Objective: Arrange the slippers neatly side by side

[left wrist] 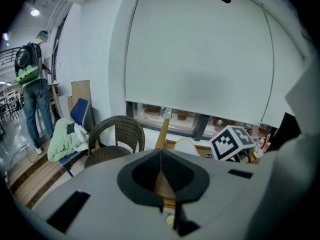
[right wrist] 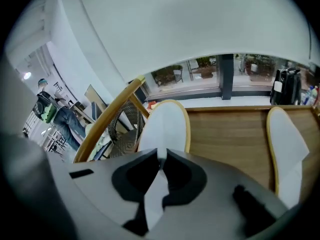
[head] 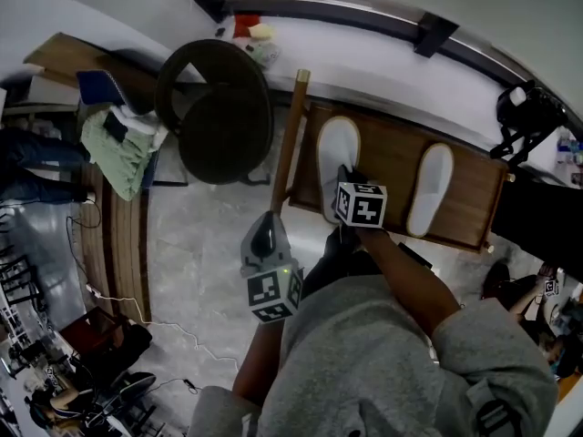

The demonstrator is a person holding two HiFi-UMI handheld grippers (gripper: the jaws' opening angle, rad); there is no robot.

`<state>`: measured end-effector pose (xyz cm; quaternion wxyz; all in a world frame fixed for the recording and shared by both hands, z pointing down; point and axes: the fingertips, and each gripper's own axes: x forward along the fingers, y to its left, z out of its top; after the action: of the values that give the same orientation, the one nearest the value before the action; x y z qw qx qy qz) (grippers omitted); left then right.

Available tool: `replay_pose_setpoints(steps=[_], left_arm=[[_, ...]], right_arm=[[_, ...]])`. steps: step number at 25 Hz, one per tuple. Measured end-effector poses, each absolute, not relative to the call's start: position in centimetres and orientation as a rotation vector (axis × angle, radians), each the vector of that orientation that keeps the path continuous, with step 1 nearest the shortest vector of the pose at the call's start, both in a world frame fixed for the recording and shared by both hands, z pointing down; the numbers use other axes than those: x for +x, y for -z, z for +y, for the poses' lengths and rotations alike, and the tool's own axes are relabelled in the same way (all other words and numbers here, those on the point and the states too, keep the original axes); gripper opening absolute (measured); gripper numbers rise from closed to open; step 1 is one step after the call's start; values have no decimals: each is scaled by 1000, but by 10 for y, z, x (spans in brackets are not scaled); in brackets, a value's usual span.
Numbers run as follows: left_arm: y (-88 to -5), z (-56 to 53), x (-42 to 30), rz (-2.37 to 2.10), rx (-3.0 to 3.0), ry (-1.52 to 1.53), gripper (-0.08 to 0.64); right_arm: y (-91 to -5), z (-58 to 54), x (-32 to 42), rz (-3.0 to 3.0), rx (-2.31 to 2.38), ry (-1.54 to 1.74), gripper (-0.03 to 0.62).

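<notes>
Two white slippers with tan rims lie on a wooden table [head: 392,157], toes toward the window. The left slipper [head: 336,148] and the right slipper [head: 431,189] are well apart. My right gripper [head: 343,175] is at the left slipper's heel end. In the right gripper view its jaws [right wrist: 161,160] are shut on a white fold of that left slipper [right wrist: 167,124]; the right slipper [right wrist: 287,139] lies at the far right. My left gripper [head: 264,237] hangs off the table's left edge, jaws [left wrist: 161,156] closed together with nothing in them.
A slanted wooden pole [head: 290,135] runs along the table's left edge. A dark wicker chair [head: 219,116] stands left of it, and a blue chair with green cloth [head: 114,144] farther left. A black appliance [head: 528,112] sits at the table's far right. A person [left wrist: 31,94] stands at the left.
</notes>
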<state>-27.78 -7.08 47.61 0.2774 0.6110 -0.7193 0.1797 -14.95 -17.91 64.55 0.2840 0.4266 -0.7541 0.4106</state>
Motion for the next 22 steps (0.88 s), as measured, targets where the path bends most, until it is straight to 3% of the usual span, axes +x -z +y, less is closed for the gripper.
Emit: replay_pose_setpoints(steps=[22], left_arm=[[-479,-124,-168,-1640,1986,-558,15]], right_arm=[[-662,-172,16,-1724,1407,-1282,41]])
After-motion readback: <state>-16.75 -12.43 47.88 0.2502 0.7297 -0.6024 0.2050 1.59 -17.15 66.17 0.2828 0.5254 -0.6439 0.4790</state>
